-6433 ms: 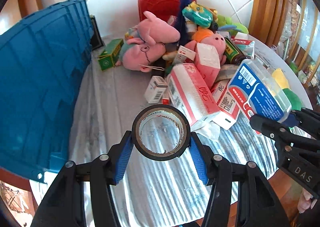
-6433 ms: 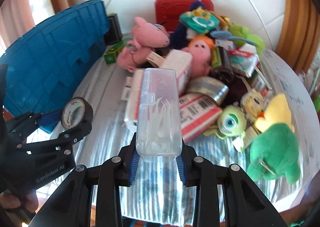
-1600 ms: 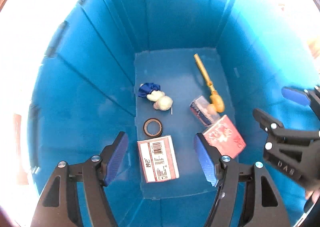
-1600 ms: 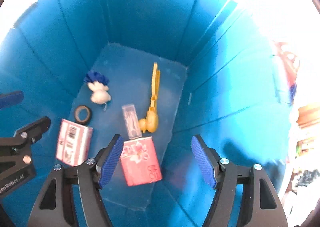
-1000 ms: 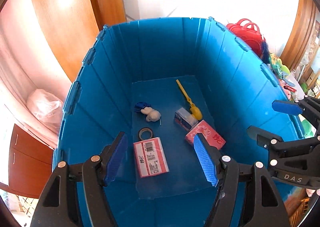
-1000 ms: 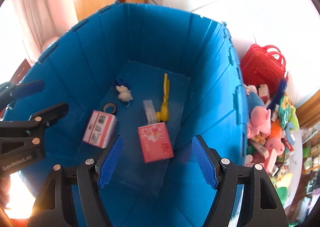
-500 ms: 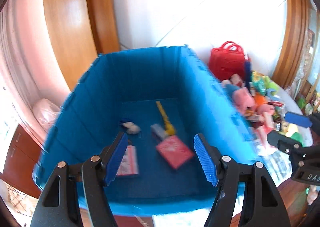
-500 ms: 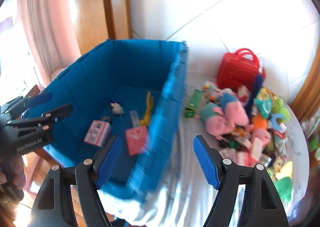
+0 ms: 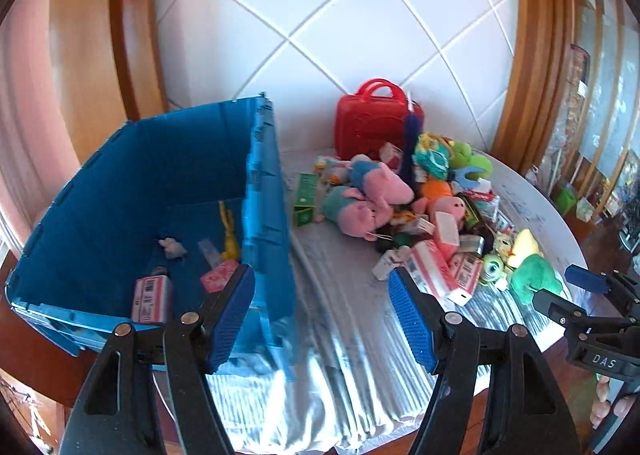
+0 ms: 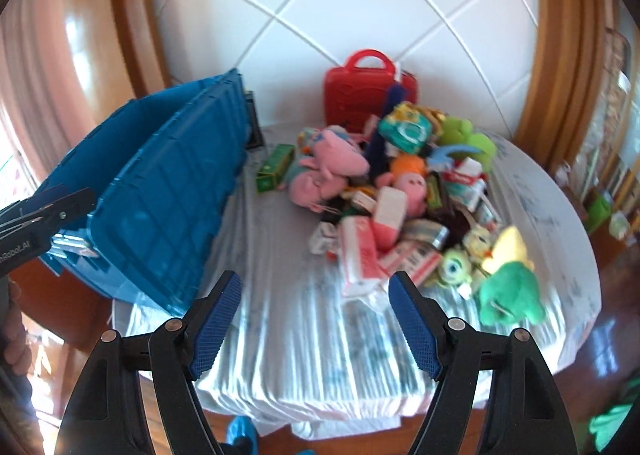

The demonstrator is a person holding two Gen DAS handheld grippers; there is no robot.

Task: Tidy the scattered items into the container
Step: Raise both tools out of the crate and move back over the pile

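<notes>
The blue crate (image 9: 264, 191) stands at the table's left; a barcoded white box (image 9: 150, 295), a pink tissue pack (image 9: 218, 279), a yellow tool (image 9: 228, 231) and a clear case (image 9: 208, 249) lie inside. My left gripper (image 9: 322, 307) hangs open and empty over the crate's right wall. My right gripper (image 10: 316, 307) is open and empty above bare cloth, short of the pile: pink pig plushes (image 10: 336, 159), a tissue pack (image 10: 360, 255), a green plush (image 10: 508, 291). The crate (image 10: 168, 191) shows its outer wall here.
A red toy case (image 9: 376, 123) stands against the tiled wall behind the pile. The round table's cloth (image 9: 340, 315) is bare between crate and pile. Wooden shelving rises at the far right. The right gripper (image 9: 580, 295) shows at the left view's right edge.
Both grippers have come up out of the crate and swung right toward the pile. The tape roll and clear case held earlier were left in the crate.
</notes>
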